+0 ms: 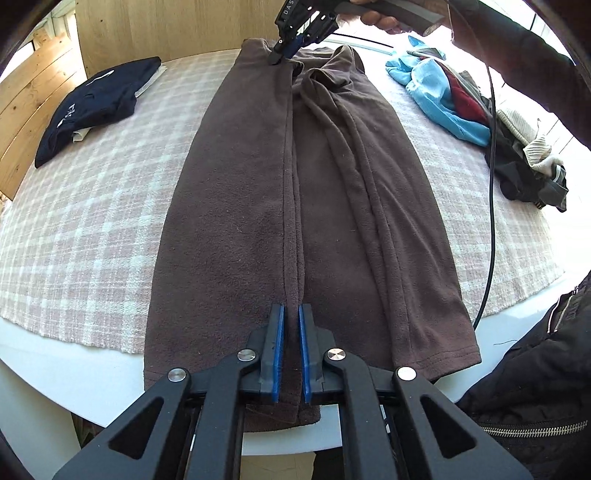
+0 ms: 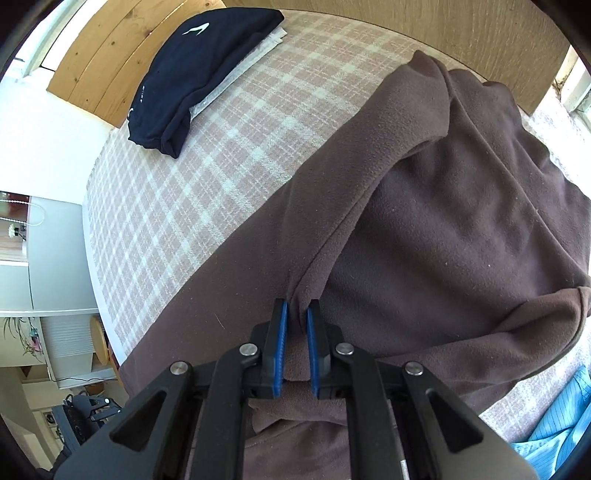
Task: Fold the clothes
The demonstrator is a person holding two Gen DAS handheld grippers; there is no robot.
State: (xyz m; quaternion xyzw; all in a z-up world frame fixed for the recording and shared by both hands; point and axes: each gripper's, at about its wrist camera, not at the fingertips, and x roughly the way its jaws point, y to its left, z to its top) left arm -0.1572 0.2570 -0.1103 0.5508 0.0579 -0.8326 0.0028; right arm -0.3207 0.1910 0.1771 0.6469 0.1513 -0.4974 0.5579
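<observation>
left wrist view showed the brown fleece garment [image 1: 255, 192] laid lengthwise along the checked cloth [image 1: 92, 221] on the white table [image 1: 55, 380], its near hem draped over the table's edge. the left gripper [image 1: 291, 317] had its blue-padded fingers [image 1: 277, 354] drawn in on a raised ridge of the fleece along a long folded edge near that hem. at the far end, the right gripper [image 1: 276, 59], held by a hand [image 1: 380, 18], pinched the same folded edge. a folded navy garment [image 1: 99, 103] lay well apart to the left, and a pile of unfolded clothes [image 1: 480, 122] sat to the right with a black cable [image 1: 491, 184] running past it.

right wrist view showed the right gripper [image 2: 296, 317] clamped on a seam of the brown fleece garment [image 2: 443, 221], fabric bunched between the pads [image 2: 282, 350]. the folded navy garment [image 2: 199, 70] rested at the far side of the checked cloth [image 2: 184, 192], and a light blue striped garment [image 2: 561, 424] showed at the lower right.
</observation>
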